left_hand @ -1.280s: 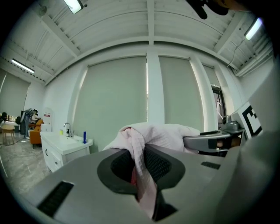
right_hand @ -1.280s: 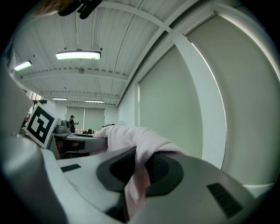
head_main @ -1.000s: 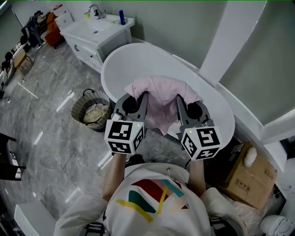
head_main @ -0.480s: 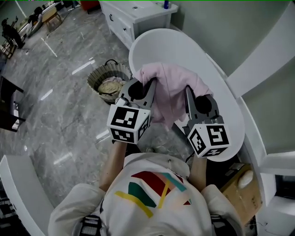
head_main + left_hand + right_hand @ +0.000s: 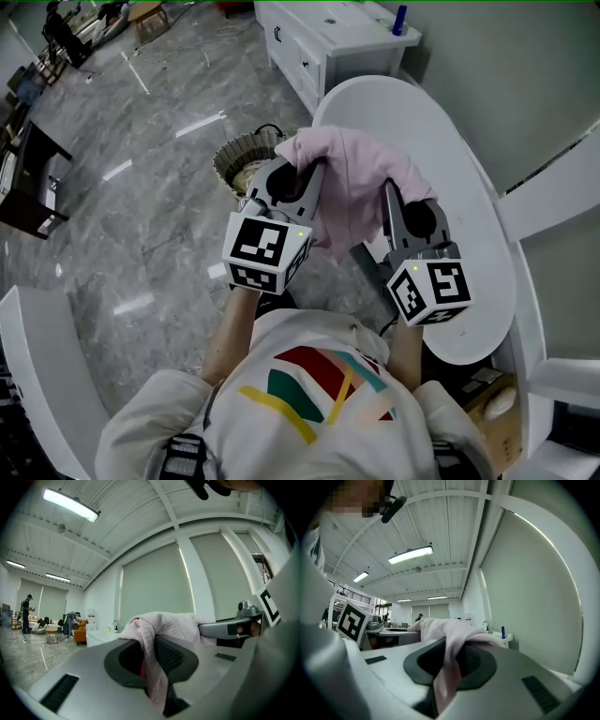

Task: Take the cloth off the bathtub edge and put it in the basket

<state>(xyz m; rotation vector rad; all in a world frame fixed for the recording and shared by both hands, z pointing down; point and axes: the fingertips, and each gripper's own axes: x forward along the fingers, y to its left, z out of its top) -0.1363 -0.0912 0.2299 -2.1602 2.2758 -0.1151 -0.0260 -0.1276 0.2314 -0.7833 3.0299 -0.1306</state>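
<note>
The first half of the job looks done: the pink cloth [image 5: 349, 178] is off the rim of the bathtub [image 5: 469, 225] and hangs in the air, slung between the two claws. The left claw [image 5: 298, 178] is clenched on one side of it, with fabric pinched between its pads and trailing down out of the jaws. The right claw [image 5: 405, 202] is clamped on the other side in the same way. The bundle hangs about over the tub's floor-side rim, near the end where the basket [image 5: 236, 157] stands on the floor. That basket, woven with something pale inside, sits just beyond the left claw and is partly hidden by it. What is left, by my judgement: carry the cloth over the basket's mouth, lower it, and release both claws
</note>
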